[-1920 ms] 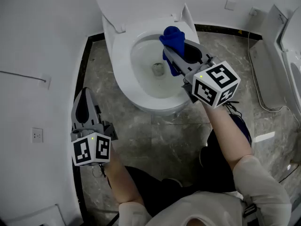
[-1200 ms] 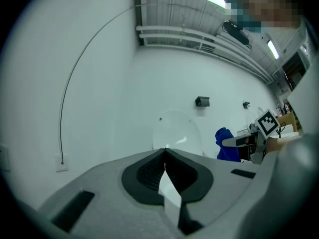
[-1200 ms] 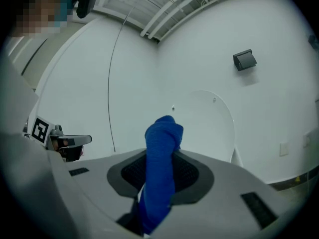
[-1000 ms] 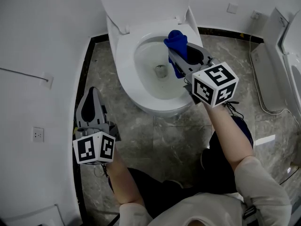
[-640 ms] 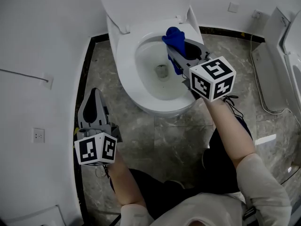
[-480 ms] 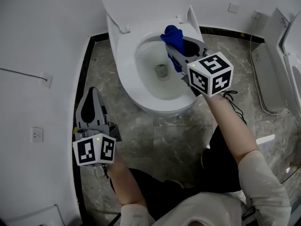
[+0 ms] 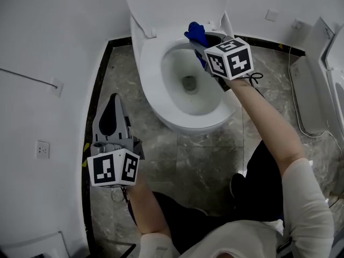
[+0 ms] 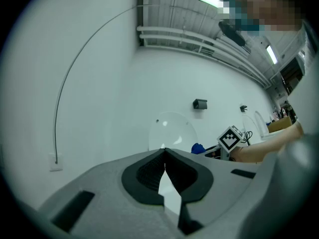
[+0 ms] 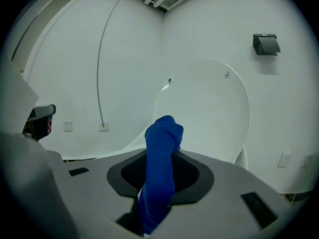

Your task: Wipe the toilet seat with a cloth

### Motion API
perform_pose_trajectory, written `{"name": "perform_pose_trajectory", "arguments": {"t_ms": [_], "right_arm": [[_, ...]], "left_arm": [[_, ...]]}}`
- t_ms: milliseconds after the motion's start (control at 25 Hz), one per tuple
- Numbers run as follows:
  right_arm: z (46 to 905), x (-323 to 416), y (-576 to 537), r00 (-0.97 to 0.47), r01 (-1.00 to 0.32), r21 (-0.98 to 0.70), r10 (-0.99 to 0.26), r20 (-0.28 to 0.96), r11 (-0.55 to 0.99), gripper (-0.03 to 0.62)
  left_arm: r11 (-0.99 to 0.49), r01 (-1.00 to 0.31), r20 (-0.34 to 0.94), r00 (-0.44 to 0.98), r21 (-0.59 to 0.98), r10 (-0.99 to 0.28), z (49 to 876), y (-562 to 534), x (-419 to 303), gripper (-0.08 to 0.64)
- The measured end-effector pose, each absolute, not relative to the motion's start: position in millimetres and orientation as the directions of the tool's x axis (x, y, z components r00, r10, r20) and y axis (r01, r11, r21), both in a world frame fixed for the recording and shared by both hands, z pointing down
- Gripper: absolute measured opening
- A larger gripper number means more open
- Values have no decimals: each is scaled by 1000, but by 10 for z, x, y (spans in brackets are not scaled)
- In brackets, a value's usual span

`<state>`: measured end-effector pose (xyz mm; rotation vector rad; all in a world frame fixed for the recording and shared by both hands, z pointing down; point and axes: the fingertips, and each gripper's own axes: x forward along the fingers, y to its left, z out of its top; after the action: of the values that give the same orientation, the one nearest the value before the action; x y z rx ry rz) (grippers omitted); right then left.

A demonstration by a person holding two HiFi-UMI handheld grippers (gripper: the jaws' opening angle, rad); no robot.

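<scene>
A white toilet stands at the top of the head view with its lid (image 7: 174, 1) raised and its seat (image 7: 150, 79) down around the bowl. My right gripper (image 7: 198, 38) is shut on a bunched blue cloth (image 7: 195, 34), held at the seat's far right part near the hinge. In the right gripper view the blue cloth (image 9: 160, 168) stands up between the jaws in front of the lid (image 9: 209, 108). My left gripper (image 7: 111, 102) hangs over the floor left of the bowl, shut and empty; its tip (image 8: 165, 151) shows closed in the left gripper view.
Grey marble floor (image 7: 199, 165) surrounds the bowl, with a dark border strip (image 7: 92, 106) along the white wall on the left. A wall socket (image 7: 41, 148) sits low at left. Another white fixture (image 7: 314, 90) and a cable lie at the right. The person's legs fill the bottom.
My right gripper has carried the blue cloth away from me along the seat's right side toward the hinge. The head view shifted forward. The left gripper stayed by the floor.
</scene>
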<state>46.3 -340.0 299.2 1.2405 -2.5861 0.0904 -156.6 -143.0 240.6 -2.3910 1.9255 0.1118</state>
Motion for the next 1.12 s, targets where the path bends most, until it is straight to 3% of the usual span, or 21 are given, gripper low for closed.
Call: {"name": "perform_pose_trajectory", "arguments": {"t_ms": [600,1120], "right_arm": [[3439,425,-4217,-482,-821,77,-759,438,566,106],[3727,401,-4516,-392,-834,128,-740,546,536,106]], "left_arm": [[-288,-956,-58,291,-57,-955,2485,-1500,-1259,9],[-230,-970,-75,235,-77,-969,2483,-1530,-1436,9]]}}
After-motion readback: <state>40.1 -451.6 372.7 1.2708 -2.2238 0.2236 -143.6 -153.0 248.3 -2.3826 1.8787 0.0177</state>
